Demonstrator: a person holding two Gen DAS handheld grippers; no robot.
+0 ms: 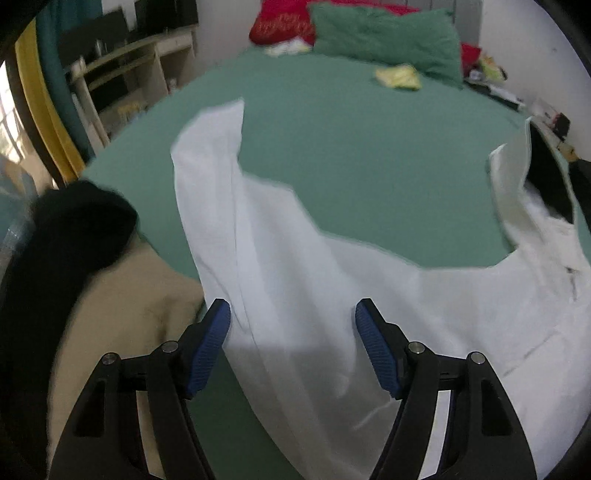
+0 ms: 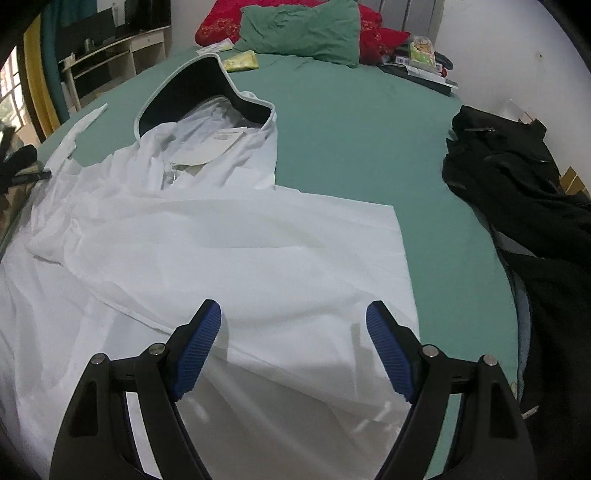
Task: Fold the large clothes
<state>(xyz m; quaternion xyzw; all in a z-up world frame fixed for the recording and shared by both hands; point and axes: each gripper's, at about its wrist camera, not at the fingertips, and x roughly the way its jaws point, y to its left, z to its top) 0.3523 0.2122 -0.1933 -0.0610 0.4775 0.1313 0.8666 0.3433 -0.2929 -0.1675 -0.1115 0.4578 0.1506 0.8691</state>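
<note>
Lying spread across the near part of the green bed sheet [image 2: 369, 129], the white hooded garment [image 2: 221, 251] has its dark-lined hood [image 2: 192, 92] pointing toward the pillows and one sleeve [image 1: 210, 155] stretched out on the left. Both claws stand wide with nothing between the pads: the left gripper [image 1: 293, 343] hangs over the cloth at the root of that sleeve, and the right gripper [image 2: 293, 347] hangs over the straight right-hand edge of the body panel.

The risk, as I judge it, lies in the thin, slippery-looking fabric. A pinch taken too shallow could catch only the top layer, so the fold would drag the under layer into ridges. The cloth is already creased near the hood, and lifting unevenly from the two sides could twist the panel instead of laying it flat. The sleeve ends just beside a beige cloth [image 1: 122, 314] with a black garment [image 1: 74, 229] on it, so a careless sweep could snag either.

A second black garment [image 2: 517, 192] lies well apart on the right side of the bed. At the head sit a green pillow [image 2: 303, 33], a red pillow [image 2: 218, 26] and a small yellow packet [image 2: 242, 61]. Wooden shelving [image 2: 110, 55] and a window [image 2: 11, 92] stand on the left, a white wall [image 2: 498, 48] on the right.
</note>
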